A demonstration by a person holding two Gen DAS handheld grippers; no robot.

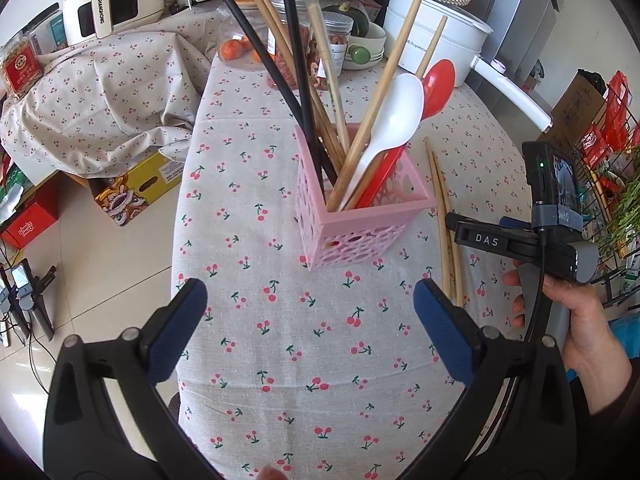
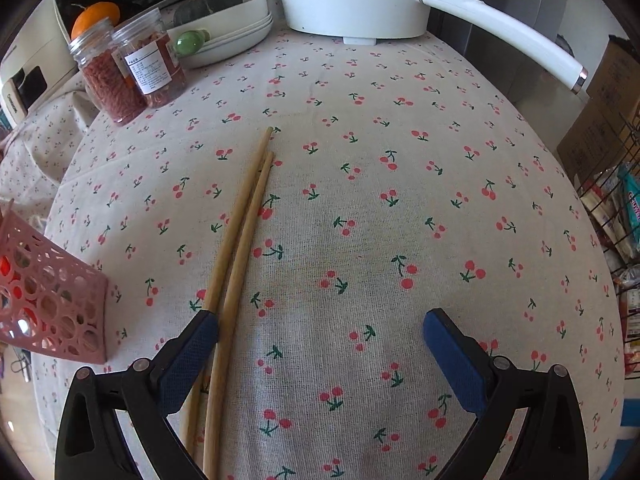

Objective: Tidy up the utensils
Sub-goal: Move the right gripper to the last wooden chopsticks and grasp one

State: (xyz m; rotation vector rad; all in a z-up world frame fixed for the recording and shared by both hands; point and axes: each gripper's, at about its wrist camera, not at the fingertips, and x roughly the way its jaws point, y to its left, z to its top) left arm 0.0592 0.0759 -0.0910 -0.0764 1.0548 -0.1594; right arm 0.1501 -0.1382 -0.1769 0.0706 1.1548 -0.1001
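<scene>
right tool (image 2: 320, 344) agape over chopsticks (image 2: 244, 224); pot (image 2: 352, 0) reads "royalstar".

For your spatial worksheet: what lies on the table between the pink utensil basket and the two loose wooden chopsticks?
Only bare cherry-print tablecloth, seen in the right wrist view between basket and chopsticks.

Bright even daylight, fisheye-bent edges, dark corners
</scene>
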